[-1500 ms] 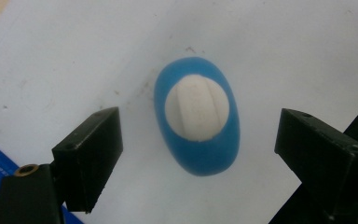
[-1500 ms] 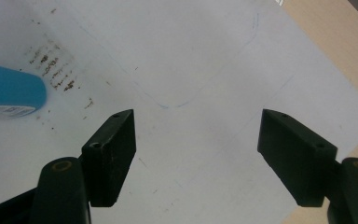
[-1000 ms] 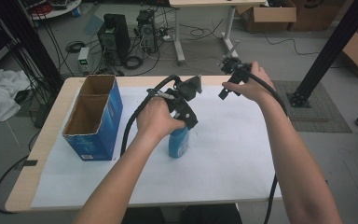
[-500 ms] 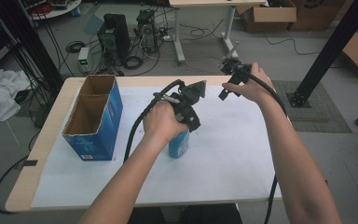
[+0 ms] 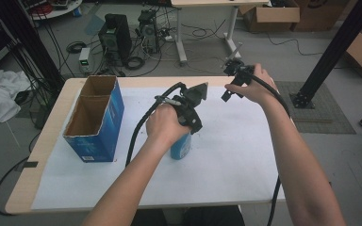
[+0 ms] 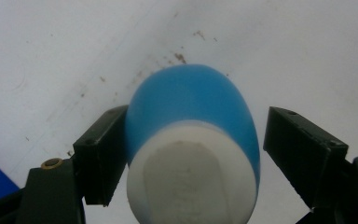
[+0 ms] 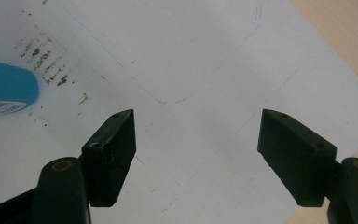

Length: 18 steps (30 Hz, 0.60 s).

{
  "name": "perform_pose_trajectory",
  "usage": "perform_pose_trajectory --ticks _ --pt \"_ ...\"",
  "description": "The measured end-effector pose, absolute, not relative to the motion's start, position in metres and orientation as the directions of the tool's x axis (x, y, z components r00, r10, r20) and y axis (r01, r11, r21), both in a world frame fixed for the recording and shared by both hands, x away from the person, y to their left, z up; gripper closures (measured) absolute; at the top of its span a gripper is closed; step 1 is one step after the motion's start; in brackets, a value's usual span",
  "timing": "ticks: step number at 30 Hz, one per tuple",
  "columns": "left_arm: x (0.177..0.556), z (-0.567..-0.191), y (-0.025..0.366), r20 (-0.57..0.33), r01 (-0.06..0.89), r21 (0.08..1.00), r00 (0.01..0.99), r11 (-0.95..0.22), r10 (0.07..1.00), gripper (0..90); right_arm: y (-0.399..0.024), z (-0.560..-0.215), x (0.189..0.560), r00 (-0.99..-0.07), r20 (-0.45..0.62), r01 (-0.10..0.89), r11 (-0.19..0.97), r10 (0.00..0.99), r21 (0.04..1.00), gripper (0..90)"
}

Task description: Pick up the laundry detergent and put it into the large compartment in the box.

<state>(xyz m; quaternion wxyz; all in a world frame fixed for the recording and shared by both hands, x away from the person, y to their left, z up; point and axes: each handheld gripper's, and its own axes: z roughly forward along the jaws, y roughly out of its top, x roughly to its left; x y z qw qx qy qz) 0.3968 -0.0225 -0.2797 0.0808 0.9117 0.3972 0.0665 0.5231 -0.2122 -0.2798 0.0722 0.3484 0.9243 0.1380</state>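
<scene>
**Left hand-held gripper closing around the bottle**

A blue bottle [image 5: 181, 147] with a white cap stands upright on the white sheet near the middle of the worktop [image 5: 52, 160]. The left hand-held gripper [image 6: 193, 154] sits directly over it, pointing down, with the bottle between its two jaws. In the left gripper view the jaw on the left of the picture lies against the bottle's side, while the jaw on the right stands just clear of it with a narrow gap. The jaws have just been closing and are about half open; they do not yet clamp the bottle.

The right hand-held gripper [image 7: 196, 158] hangs over bare sheet, well apart from the bottle, its jaws wide and empty. A blue box [image 5: 94, 122], open at the top, stands at the left of the worktop, near the bottle.
</scene>
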Motion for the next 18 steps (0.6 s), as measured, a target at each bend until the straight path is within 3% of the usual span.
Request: perform_pose_trajectory --ticks 18 --pt "0.3997 -0.2834 -0.0218 0.047 0.74 0.186 0.651 -0.647 0.758 29.9 -0.2119 -0.2814 0.5241 -0.749 -0.041 0.622 0.724 0.661 0.299 27.8"
